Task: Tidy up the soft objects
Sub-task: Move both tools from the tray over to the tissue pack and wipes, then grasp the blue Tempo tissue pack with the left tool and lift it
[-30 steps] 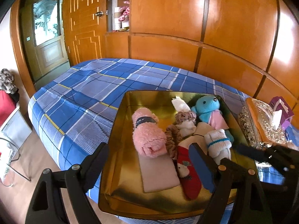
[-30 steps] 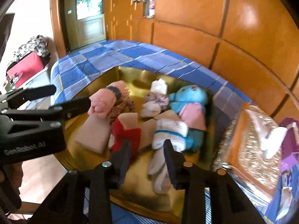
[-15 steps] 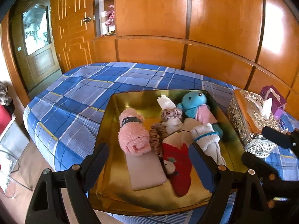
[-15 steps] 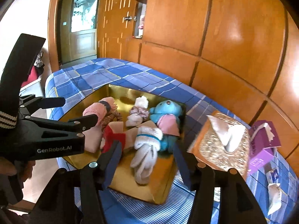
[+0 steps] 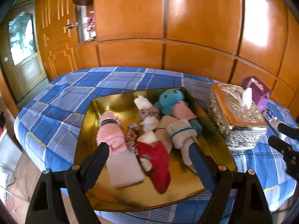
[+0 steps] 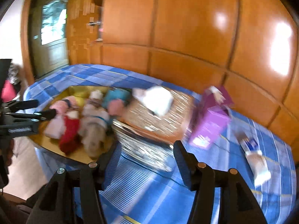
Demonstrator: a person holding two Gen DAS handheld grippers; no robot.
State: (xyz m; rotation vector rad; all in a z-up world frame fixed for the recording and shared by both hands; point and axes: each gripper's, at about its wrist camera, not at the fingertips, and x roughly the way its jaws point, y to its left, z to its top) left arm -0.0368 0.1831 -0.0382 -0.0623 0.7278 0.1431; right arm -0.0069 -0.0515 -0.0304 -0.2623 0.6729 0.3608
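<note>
Reading no legible writing, we see the shiny gold rectangular tray holding the red Christmas sock at 6 o'clock. Our left gripper and right gripper both gape apart, holding nothing.

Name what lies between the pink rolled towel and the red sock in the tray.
A brown patterned scrunchie lies between the pink rolled towel and the red sock, clearest in the left wrist view.

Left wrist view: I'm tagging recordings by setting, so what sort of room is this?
Probably a bedroom at home: a bed under a blue plaid cover, wooden wall panelling, and a tissue box.
</note>
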